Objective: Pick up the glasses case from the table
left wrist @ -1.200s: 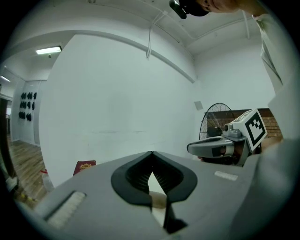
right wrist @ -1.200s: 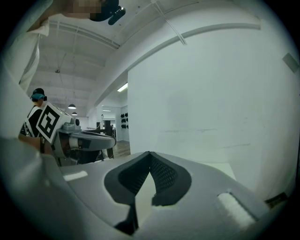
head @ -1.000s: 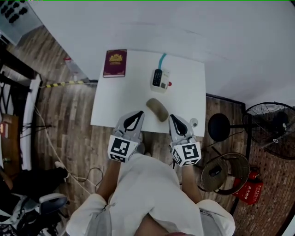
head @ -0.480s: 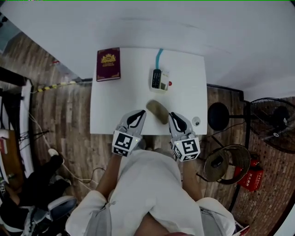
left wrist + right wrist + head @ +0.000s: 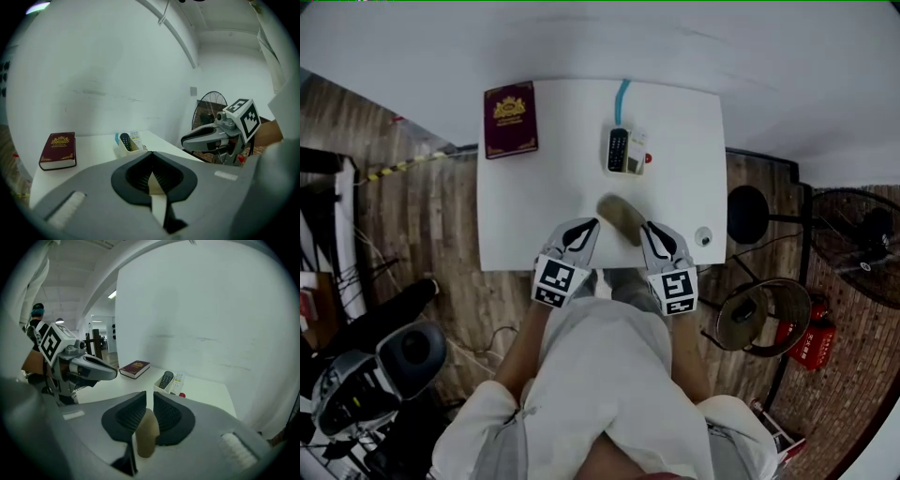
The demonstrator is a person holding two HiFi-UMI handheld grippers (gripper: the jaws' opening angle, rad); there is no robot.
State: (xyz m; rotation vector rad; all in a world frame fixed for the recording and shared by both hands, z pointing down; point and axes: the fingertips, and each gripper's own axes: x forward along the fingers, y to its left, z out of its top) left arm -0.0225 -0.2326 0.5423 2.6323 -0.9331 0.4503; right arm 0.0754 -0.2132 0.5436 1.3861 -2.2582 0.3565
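Observation:
The olive-brown glasses case (image 5: 621,217) lies on the white table (image 5: 544,206) near its front edge. My left gripper (image 5: 589,226) hovers just left of the case and my right gripper (image 5: 648,229) just right of it, both over the table's front edge. In the left gripper view the left gripper (image 5: 151,153) has its tips together with nothing in it. The right gripper (image 5: 149,393) shows a narrow gap; its jaws are opening, and the case (image 5: 146,434) shows through the gap, ahead of the tips and untouched.
A dark red book (image 5: 510,119) lies at the table's far left corner. A white holder with a remote (image 5: 624,152) stands mid-table, a small round object (image 5: 703,236) sits at the right edge. Fans (image 5: 755,323), a black stool (image 5: 748,208) and a red extinguisher (image 5: 803,343) stand on the floor to the right.
Both grippers have moved forward to the table's front edge, and their tips now flank the glasses case. The case has not moved on the table.

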